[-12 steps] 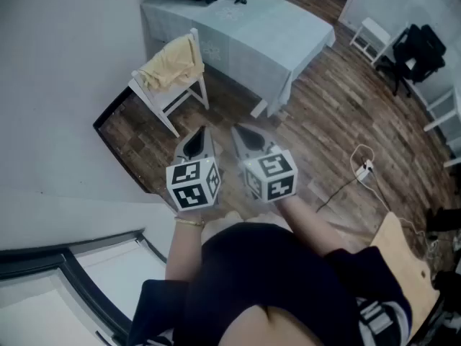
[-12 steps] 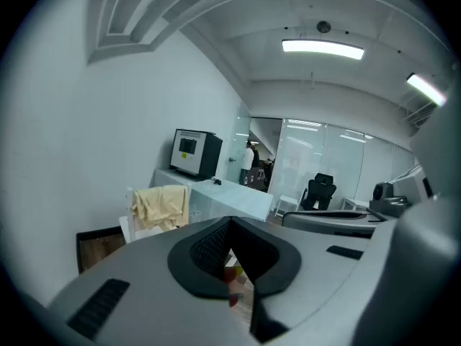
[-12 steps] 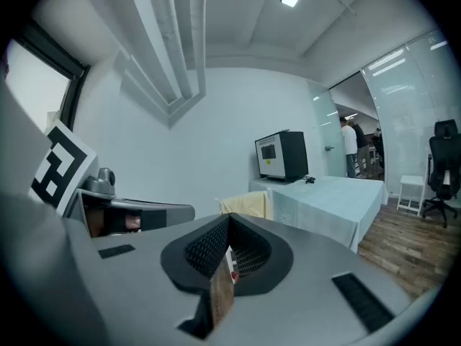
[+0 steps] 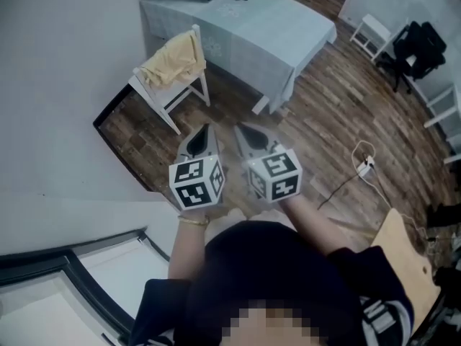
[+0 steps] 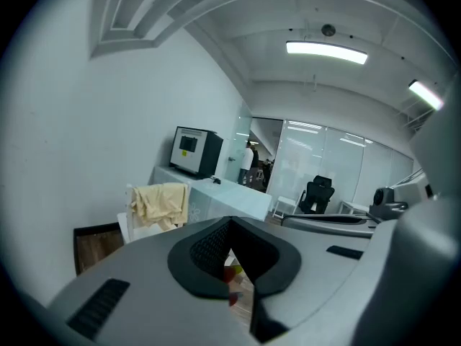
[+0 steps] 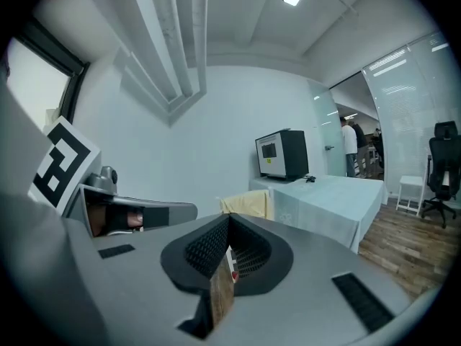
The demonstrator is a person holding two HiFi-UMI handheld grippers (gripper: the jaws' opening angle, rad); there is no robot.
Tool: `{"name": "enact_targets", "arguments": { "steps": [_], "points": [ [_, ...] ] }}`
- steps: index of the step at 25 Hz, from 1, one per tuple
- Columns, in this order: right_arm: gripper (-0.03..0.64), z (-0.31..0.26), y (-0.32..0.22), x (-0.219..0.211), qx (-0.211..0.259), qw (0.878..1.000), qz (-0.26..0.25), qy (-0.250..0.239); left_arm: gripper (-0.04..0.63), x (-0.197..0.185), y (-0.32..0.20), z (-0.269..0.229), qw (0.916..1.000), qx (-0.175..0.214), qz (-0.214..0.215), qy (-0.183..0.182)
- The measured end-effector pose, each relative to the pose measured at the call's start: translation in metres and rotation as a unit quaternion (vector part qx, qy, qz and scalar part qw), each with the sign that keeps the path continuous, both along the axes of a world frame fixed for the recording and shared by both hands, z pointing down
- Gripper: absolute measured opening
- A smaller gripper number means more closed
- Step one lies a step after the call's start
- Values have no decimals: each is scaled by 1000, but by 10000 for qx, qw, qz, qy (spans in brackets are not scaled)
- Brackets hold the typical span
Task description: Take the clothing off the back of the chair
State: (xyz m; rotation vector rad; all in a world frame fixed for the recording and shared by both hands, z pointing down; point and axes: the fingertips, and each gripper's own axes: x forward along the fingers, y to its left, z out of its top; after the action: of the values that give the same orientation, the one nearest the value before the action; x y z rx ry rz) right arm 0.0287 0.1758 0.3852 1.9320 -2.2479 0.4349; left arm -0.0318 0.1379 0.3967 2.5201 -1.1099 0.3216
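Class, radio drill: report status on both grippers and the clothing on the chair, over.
Left gripper and right gripper shut, empty, side by side. Yellow clothing draped over white chair back, untouched. Wood floor between, nothing in the way.

Dark top [image 4: 281,280], white print at five o'clock; thin bracelet [image 4: 191,222]; grey left claw [image 4: 204,130] and right claw [image 4: 240,130] bear black-and-white marker cubes [image 4: 196,183].

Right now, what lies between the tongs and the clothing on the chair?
Only bare wood floor, seen in the head view, separates the left tongs and right tongs from the chair bearing the clothing.
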Motion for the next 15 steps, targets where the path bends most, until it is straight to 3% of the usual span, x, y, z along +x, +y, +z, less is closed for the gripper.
{"name": "enact_targets", "arguments": {
  "steps": [4, 15],
  "points": [
    [14, -3, -3, -4, 142, 9997, 10, -174, -3, -5, -3, 3, 10000, 10, 18, 7],
    [14, 1, -20, -26, -2, 9997, -169, -156, -3, -22, -23, 6, 10000, -12, -62, 42]
  ]
}}
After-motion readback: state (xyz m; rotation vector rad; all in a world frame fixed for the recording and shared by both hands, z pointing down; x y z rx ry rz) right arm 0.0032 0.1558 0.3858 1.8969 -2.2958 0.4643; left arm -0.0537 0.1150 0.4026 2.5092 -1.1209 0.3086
